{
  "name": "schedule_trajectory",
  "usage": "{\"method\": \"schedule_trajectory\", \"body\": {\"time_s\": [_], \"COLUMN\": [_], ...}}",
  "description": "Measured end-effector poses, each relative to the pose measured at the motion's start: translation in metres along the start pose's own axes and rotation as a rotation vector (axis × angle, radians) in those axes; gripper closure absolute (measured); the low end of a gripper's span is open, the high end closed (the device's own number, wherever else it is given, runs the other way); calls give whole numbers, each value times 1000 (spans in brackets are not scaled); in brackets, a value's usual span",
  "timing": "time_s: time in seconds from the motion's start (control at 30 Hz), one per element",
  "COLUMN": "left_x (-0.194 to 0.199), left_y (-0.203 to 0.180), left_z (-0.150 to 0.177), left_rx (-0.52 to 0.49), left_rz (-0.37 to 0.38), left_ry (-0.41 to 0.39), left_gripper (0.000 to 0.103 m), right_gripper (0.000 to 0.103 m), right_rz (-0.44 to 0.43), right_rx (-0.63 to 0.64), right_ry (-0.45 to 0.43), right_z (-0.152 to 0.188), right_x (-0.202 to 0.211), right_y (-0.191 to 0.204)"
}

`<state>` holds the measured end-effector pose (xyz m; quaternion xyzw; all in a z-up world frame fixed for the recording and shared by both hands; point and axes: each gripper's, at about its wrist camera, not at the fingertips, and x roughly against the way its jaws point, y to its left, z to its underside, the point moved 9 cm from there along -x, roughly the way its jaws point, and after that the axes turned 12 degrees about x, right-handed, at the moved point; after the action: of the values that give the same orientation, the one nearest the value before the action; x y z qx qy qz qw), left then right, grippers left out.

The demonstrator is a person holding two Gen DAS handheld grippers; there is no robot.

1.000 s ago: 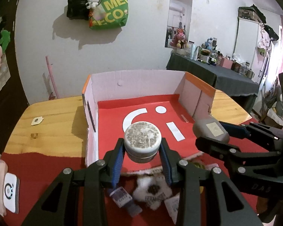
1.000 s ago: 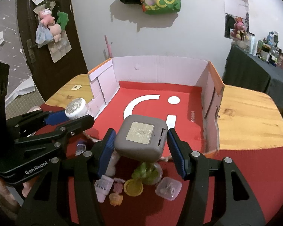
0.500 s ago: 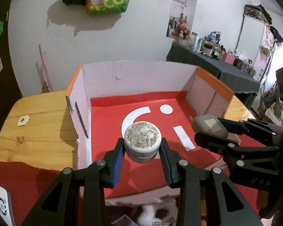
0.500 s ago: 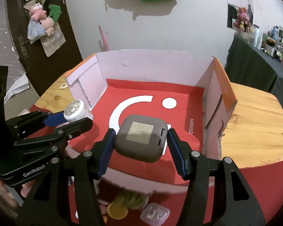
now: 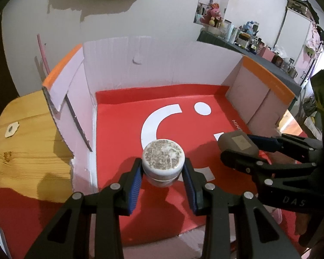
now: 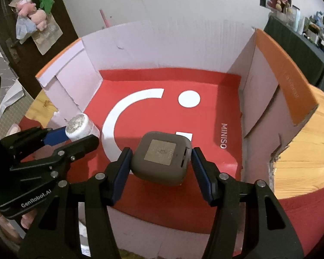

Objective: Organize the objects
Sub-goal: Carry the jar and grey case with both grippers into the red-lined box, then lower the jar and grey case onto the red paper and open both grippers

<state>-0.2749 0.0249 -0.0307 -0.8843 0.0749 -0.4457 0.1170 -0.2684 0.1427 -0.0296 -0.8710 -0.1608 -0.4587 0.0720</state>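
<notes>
My left gripper (image 5: 163,170) is shut on a small round white jar (image 5: 163,161) with a speckled lid, held over the red floor of an open cardboard box (image 5: 140,64). My right gripper (image 6: 161,161) is shut on a grey rounded case (image 6: 161,157) with a square label, also above the box floor. In the left wrist view the right gripper (image 5: 239,146) with the grey case (image 5: 237,143) comes in from the right. The right wrist view has the left gripper (image 6: 75,132) with the jar (image 6: 80,126) at the left.
The box (image 6: 287,73) has pale walls with orange top edges and a red floor with a white logo. It stands on a wooden table (image 5: 21,146) partly covered by a red cloth (image 6: 308,215). A dark side table (image 5: 259,54) with clutter stands at the back right.
Both grippers have moved forward and down, from above the loose items on the cloth to over the box floor, each still holding its object. Those loose items have dropped out of view.
</notes>
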Motion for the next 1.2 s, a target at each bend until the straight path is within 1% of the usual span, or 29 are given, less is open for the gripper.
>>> {"method": "schedule_trajectory", "body": {"time_s": [0.3,0.67,1.2], "left_x": [-15,-16,-18], "left_y": [0,-1,0], "left_z": [7,8,6], "left_rx": [-4,-19,4], "left_rz": [-9,-38,-13], "left_ry": [44,28,35], "left_gripper": [65,65,64], "right_gripper": [48,48,48], "right_rz": [5,12,18], "right_rx": [-7,-4,2], "right_ry": [27,35,34], "right_z": [5,12,12], "right_x": [-7,-7,-6], "right_y": [-5,-9,-9]}}
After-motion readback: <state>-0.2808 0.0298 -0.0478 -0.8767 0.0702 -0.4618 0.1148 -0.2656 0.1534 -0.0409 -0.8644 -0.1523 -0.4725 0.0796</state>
